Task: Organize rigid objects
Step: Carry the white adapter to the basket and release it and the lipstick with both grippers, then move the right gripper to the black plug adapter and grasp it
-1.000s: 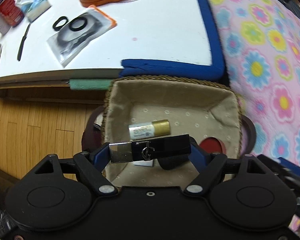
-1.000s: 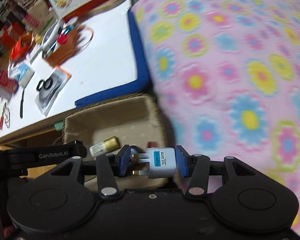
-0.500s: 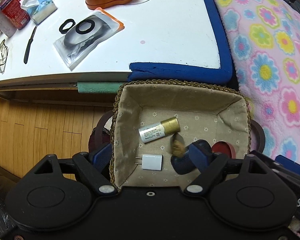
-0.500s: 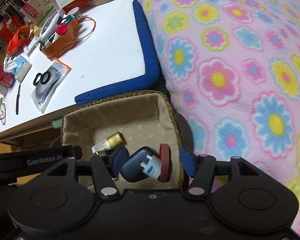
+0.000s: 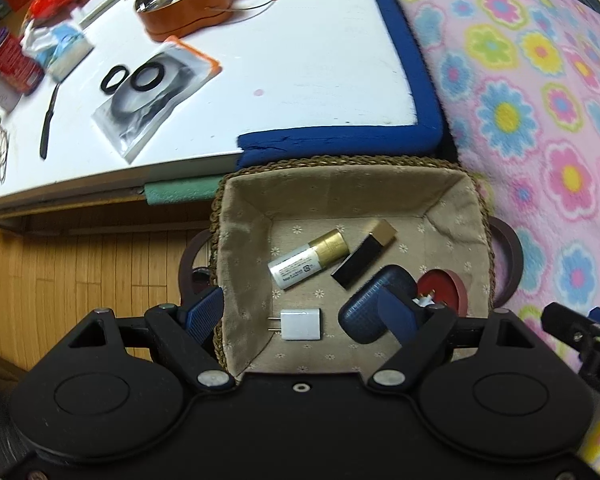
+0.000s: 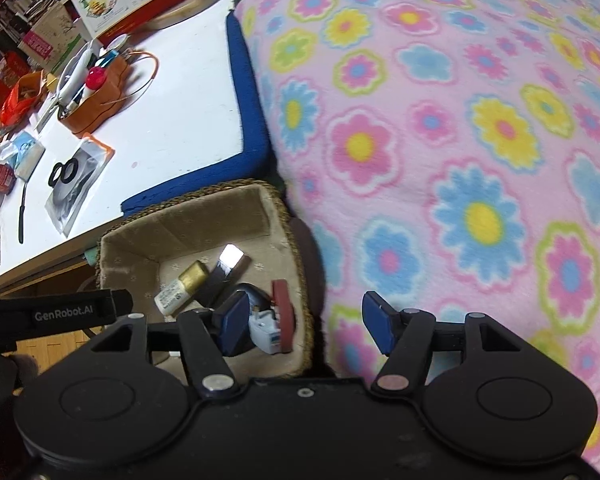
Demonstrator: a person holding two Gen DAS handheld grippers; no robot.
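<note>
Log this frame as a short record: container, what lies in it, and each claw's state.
container: fabric-lined woven basket
contents: gold-capped white tube, black and gold lipstick case, white plug adapter, dark blue oval case, red round tin
left claw: open, empty, above basket
right claw: just been opening, nothing between its fingers

We see the basket [image 5: 476,200] hemmed in by the table edge [image 5: 340,142] behind and the flowered blanket [image 5: 548,128] at its right, its floor crowded with small items, leaving bare lining [image 5: 332,196] only along the back wall.
</note>
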